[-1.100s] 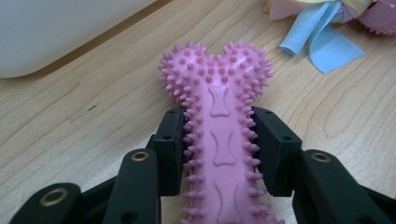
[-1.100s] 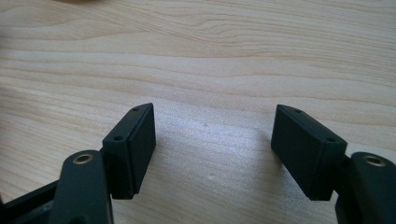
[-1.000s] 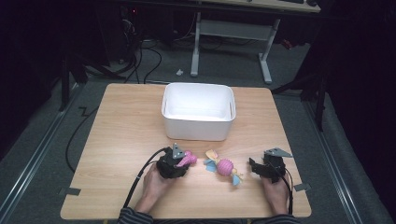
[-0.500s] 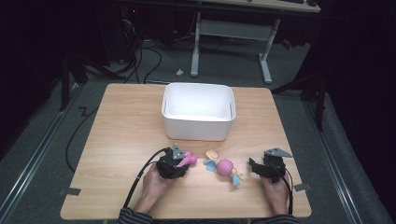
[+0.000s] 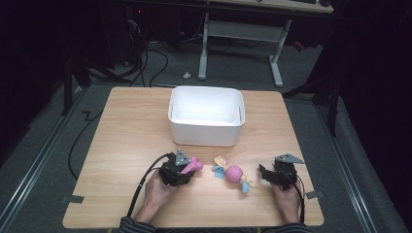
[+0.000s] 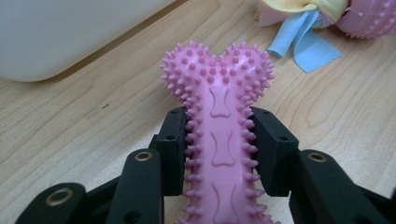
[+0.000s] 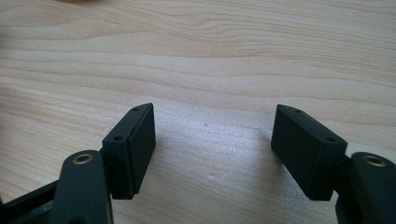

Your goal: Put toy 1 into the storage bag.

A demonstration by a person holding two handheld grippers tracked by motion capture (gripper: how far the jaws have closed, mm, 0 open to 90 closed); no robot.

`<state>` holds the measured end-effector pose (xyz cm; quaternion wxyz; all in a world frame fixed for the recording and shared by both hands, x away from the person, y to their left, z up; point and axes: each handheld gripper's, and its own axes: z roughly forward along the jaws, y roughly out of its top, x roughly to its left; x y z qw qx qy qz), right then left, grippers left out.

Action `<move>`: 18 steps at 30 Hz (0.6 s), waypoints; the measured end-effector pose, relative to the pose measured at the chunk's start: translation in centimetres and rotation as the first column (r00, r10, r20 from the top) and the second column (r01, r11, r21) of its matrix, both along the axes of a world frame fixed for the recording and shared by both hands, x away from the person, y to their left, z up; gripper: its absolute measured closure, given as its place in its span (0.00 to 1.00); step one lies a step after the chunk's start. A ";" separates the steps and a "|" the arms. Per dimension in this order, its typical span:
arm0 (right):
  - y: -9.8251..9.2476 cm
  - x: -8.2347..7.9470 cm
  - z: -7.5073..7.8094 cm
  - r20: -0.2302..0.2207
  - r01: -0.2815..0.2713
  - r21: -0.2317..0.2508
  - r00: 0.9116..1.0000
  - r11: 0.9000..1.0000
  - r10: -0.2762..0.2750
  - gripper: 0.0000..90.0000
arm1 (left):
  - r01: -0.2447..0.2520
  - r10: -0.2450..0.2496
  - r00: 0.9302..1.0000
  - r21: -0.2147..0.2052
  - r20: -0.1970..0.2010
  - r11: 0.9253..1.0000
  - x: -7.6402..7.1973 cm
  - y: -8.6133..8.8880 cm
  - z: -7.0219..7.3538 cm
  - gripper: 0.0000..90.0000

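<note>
The left gripper (image 6: 219, 140) is clamped on the shaft of a pink spiky bone toy (image 6: 219, 126), low over the tabletop (image 5: 126, 131) just in front of the white bin (image 5: 206, 116). A pink ball toy with ribbons (image 5: 233, 174) lies just beside it, between both hands. The right gripper (image 7: 215, 144) rests near the tabletop's right front corner, jaws wide apart over bare wood. Broad bare wood lies left of the bin.

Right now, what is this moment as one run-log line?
left gripper: shut on pink spiky bone toy | right gripper: open, over bare table | white bin: empty
</note>
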<state>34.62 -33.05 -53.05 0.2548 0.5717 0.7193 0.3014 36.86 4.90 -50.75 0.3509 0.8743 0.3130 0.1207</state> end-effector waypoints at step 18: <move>0.0 0.0 0.0 0.001 -0.001 0.000 1.000 1.000 0.001 0.34 | -0.001 -0.002 1.000 -0.072 -0.029 0.997 0.0 2.0 1.7 0.66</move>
